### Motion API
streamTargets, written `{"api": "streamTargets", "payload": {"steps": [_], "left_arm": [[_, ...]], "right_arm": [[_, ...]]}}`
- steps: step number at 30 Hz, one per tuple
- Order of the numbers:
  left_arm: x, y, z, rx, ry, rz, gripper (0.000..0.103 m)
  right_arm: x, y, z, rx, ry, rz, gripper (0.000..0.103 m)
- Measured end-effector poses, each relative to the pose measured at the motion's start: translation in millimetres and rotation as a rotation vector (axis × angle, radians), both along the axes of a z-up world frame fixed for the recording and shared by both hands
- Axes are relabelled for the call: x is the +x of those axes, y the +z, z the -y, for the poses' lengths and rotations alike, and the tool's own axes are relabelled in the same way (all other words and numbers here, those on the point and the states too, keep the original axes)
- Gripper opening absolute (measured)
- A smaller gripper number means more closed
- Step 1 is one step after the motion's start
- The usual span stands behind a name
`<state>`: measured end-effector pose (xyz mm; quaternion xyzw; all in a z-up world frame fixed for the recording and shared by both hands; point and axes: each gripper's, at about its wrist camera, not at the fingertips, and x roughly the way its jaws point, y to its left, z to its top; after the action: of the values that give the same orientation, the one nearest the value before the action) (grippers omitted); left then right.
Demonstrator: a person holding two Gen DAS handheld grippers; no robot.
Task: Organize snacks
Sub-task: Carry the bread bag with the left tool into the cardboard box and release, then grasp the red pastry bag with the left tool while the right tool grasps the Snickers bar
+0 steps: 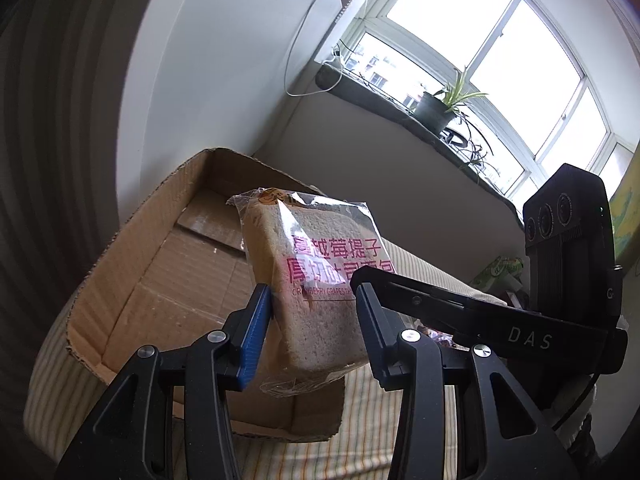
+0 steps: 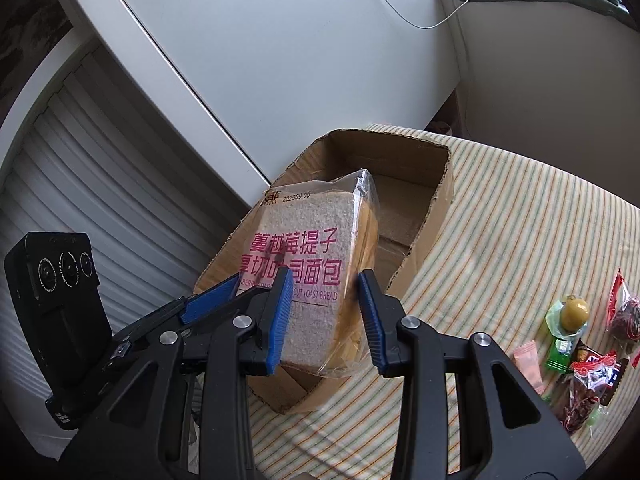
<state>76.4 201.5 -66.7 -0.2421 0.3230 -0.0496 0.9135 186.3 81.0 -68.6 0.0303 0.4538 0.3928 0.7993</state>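
Bread packet (image 1: 316,280), clamped between the left gripper (image 1: 312,332) and the right gripper (image 2: 324,316), hung above the open cardboard box (image 2: 436,184). Its slick wrapper could slip if either eased off unevenly. Print read "CUT TOAST BREAD", "CRANBERRY", "202509 06"; one gripper read "DAS".

Bread bag (image 2: 304,276): "CUT TOAST BREAD", "202509 06"; right hand-held gripper (image 1: 532,338): "DAS"
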Motion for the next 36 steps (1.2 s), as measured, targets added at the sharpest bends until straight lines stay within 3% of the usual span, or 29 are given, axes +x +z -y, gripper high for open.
{"api": "streamTargets", "payload": {"steps": [5,10,15,29,36], "left_arm": [[0,-3,-6,0.007,0.033,-0.016,0.041],[1,3,-6,0.049,0.067,0.006,0.041],[-2,10,1,0.060,0.059,0.043,0.041],[13,11,69,0.085,-0.102,0.030,0.049],[18,-1,101,0.052,-0.180,0.012,0.051]], "right_arm": [[4,-5,-4,-0.015,-0.008,-0.005,0.038],[0,5,12,-0.018,-0.048,0.038,0.051],[-6,17,38,-0.025,-0.085,0.070,0.051],[-26,43,178,-0.115,-0.326,0.158,0.052],[-42,42,248,-0.212,-0.469,0.199,0.059]]}}
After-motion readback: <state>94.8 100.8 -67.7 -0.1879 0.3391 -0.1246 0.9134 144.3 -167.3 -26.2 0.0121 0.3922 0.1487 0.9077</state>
